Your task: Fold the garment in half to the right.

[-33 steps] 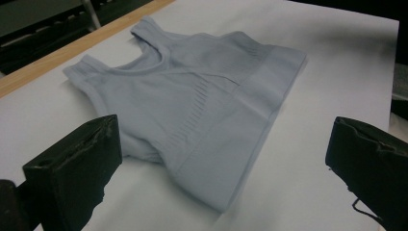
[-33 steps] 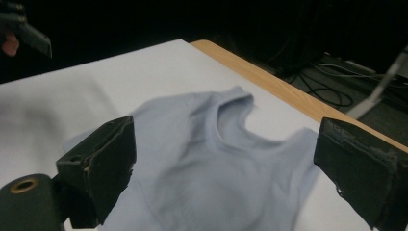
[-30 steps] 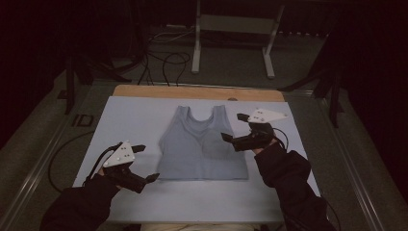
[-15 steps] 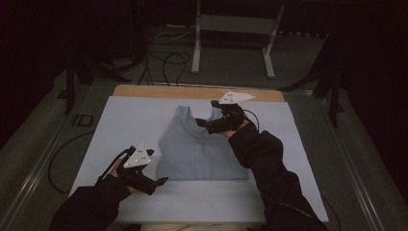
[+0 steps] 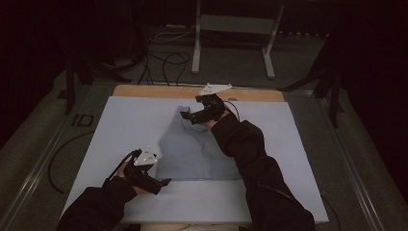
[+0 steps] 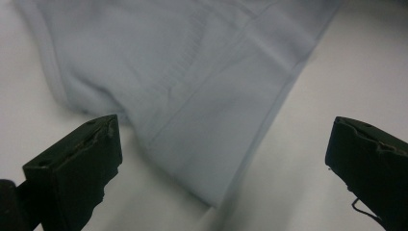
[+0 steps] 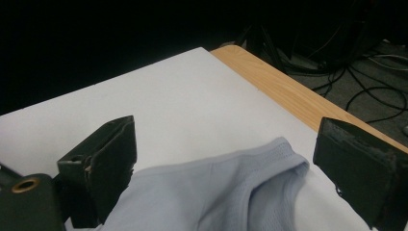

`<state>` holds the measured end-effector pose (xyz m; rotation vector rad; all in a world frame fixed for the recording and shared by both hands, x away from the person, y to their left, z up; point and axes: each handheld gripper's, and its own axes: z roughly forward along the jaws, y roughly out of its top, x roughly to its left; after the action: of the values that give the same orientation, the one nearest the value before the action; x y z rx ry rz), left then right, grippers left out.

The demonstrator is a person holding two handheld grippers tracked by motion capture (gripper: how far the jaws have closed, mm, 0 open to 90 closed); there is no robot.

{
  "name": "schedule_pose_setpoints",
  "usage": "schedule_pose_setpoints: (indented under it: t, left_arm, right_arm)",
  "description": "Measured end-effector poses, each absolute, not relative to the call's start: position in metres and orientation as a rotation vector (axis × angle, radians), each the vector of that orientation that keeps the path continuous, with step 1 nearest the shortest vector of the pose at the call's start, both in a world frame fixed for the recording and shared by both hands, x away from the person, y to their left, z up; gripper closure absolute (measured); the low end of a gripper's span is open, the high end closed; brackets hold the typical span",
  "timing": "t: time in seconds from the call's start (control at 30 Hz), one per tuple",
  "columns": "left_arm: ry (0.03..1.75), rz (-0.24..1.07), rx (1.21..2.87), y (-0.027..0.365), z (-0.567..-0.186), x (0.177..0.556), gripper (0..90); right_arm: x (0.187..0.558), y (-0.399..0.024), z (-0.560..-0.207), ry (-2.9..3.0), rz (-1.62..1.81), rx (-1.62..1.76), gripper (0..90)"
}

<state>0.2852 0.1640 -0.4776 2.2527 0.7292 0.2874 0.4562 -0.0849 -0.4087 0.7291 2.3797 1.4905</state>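
Fabric: pale blue sleeveless top (image 5: 195, 149), lying flat on the white sheet (image 5: 120, 125), straps toward the far edge, hem toward me.
Sheet: covers most of the table; bare wooden strip (image 5: 159, 90) showing along the far edge.
Left gripper (image 5: 161, 182): my left hand holds it just off the top's near left hem corner, jaws spread wide, gripping nothing.
Left gripper view: hem corner (image 6: 211, 192) sits between my two black jaws, nearer the left one; can't tell if either jaw touches cloth. Stitched hem line and a ribbed patch visible in the fabric.
Right gripper (image 5: 188, 117): my right arm reaches across the top to its far left strap (image 5: 184, 111); jaws wide apart, holding nothing.
Right gripper view: strap (image 7: 269, 159) lies between the jaws, rounded end pointing toward the wooden strip (image 7: 288, 91); jaws stand to either side of it, contact unclear.
Sleeves: dark, both forearms; right one (image 5: 250, 159) overlaps the top's right side.
Floor: cables (image 5: 159, 57) and a grey metal stand (image 5: 233, 29) beyond the table, dim.
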Motion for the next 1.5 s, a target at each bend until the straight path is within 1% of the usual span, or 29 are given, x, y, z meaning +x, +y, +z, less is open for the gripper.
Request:
schedule_pose_setpoints:
  t: [0.03,0.07,0.27,0.43,0.47,0.57,0.67,0.77,0.87,0.93,1.0,1.17,1.23,1.27,1.3,1.37,1.4,1.5]
  left_arm:
    - [0.756,0.278,2.270,0.164,-0.482,0.287,0.2]
    - [0.773,0.268,2.278,0.164,-0.485,0.289,0.6]
    - [0.807,0.247,2.307,0.166,-0.492,0.294,4.9]
    - [0.821,0.204,2.319,0.165,-0.497,0.296,11.7]
    - [0.826,0.184,2.325,0.164,-0.500,0.296,14.8]
    - [0.832,0.182,2.343,0.163,-0.503,0.295,16.7]
    - [0.849,0.165,2.335,0.163,-0.505,0.296,22.3]
    - [0.874,0.150,2.331,0.164,-0.506,0.298,26.3]
    - [0.881,0.132,2.340,0.164,-0.508,0.300,29.5]
    - [0.890,0.145,2.350,0.162,-0.509,0.300,34.1]
    - [0.917,0.131,2.342,0.163,-0.508,0.302,36.4]
    - [0.924,0.124,2.344,0.163,-0.507,0.303,50.8]
    - [0.924,0.121,2.356,0.161,-0.505,0.302,54.9]
    - [0.946,0.122,2.349,0.159,-0.505,0.303,58.6]
    - [0.948,0.124,2.350,0.159,-0.505,0.303,60.1]
    - [0.951,0.119,2.351,0.159,-0.505,0.303,65.9]
    - [0.952,0.108,2.352,0.159,-0.504,0.303,65.9]
    - [0.950,0.099,2.351,0.157,-0.504,0.303,76.4]
  right_arm:
    - [0.459,-0.082,-0.410,2.382,1.488,0.739,8.0]
    - [0.471,-0.075,-0.416,2.396,1.461,0.751,8.4]
    - [0.491,-0.063,-0.427,2.427,1.418,0.784,8.4]
    - [0.500,-0.054,-0.436,2.453,1.406,0.814,8.5]
    - [0.504,-0.051,-0.440,2.459,1.392,0.817,8.5]
    - [0.509,-0.048,-0.444,2.469,1.382,0.827,9.3]
    - [0.519,-0.041,-0.450,2.484,1.356,0.855,9.3]
    - [0.528,-0.036,-0.453,2.491,1.337,0.887,11.5]
    - [0.538,-0.032,-0.457,2.504,1.299,0.905,11.7]
    - [0.544,-0.029,-0.460,2.508,1.287,0.936,13.3]
    - [0.550,-0.025,-0.464,2.512,1.256,0.948,14.5]
    - [0.559,-0.017,-0.474,2.537,1.184,1.006,17.3]
    - [0.563,-0.013,-0.480,2.546,1.143,1.030,17.9]
    - [0.565,-0.010,-0.485,2.547,1.094,1.050,20.2]
    - [0.567,-0.009,-0.487,2.552,1.075,1.045,21.6]
    - [0.567,-0.007,-0.489,2.550,1.056,1.062,22.3]
    - [0.568,-0.005,-0.491,2.551,1.035,1.058,23.4]
    - [0.570,0.001,-0.498,2.567,0.970,1.058,24.4]
